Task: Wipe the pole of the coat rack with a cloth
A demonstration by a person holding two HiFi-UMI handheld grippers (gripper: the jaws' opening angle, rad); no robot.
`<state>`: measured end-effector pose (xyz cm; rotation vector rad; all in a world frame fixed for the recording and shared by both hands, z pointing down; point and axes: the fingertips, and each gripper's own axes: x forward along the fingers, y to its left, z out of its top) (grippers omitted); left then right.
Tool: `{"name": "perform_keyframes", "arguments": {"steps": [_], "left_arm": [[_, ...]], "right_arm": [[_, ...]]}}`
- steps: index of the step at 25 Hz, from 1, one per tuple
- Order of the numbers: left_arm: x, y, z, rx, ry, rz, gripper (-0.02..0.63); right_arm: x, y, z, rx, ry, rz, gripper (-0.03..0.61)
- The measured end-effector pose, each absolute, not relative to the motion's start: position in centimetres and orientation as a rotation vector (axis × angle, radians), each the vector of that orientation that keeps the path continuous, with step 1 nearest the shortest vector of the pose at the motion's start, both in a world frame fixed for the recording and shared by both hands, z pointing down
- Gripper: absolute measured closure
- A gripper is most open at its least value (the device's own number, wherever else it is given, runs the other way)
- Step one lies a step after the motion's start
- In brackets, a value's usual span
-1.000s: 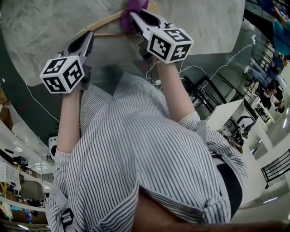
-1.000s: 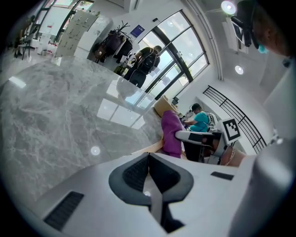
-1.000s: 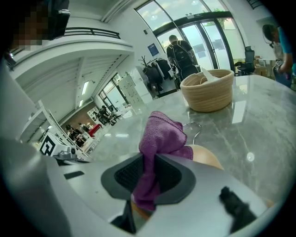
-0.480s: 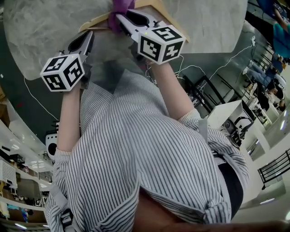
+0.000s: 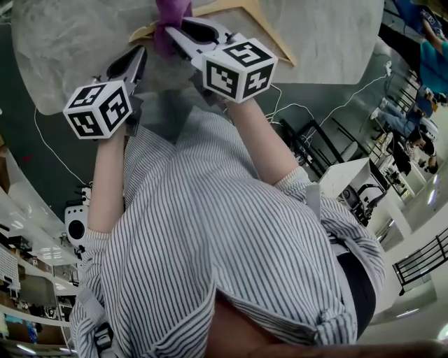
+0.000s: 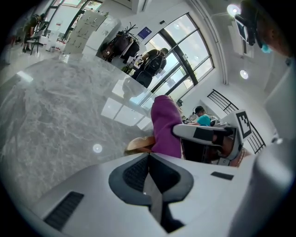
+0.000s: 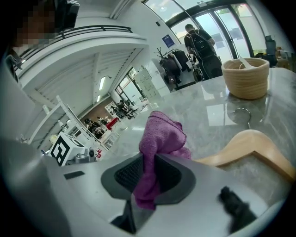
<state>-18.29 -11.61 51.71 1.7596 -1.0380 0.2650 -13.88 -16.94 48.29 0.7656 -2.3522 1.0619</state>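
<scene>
A purple cloth [image 5: 171, 19] is clamped in my right gripper [image 5: 179, 32], which is shut on it and holds it against a wooden hanger [image 5: 241, 10] lying on the grey marble table [image 5: 63, 49]. In the right gripper view the cloth [image 7: 161, 135] bunches up out of the right gripper [image 7: 148, 163], with the hanger [image 7: 252, 147] just to the right of it. My left gripper [image 5: 135, 61] hovers beside it at the table's edge, shut on nothing. From the left gripper [image 6: 149, 158] I see the cloth [image 6: 164, 127] and the hanger's end [image 6: 140, 144]. No coat rack pole shows.
A wooden bowl [image 7: 245, 77] stands on the table beyond the hanger's metal hook [image 7: 240, 114]. The person's striped shirt [image 5: 224, 238] fills the lower head view. White cables [image 5: 301, 105] and black frames lie on the floor to the right.
My right gripper has slid left along the hanger with the cloth, and more of the hanger's right arm now shows. The left gripper has barely moved.
</scene>
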Motion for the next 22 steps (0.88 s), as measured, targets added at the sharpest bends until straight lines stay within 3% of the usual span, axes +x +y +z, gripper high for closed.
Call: {"name": "perform_keyframes", "arguments": {"steps": [22], "left_arm": [[-19.2, -11.9, 50.2, 1.788, -1.028, 0.250, 0.601]], "right_arm": [[-17.2, -14.7, 46.2, 0.702, -2.439, 1.090, 0.503]]}}
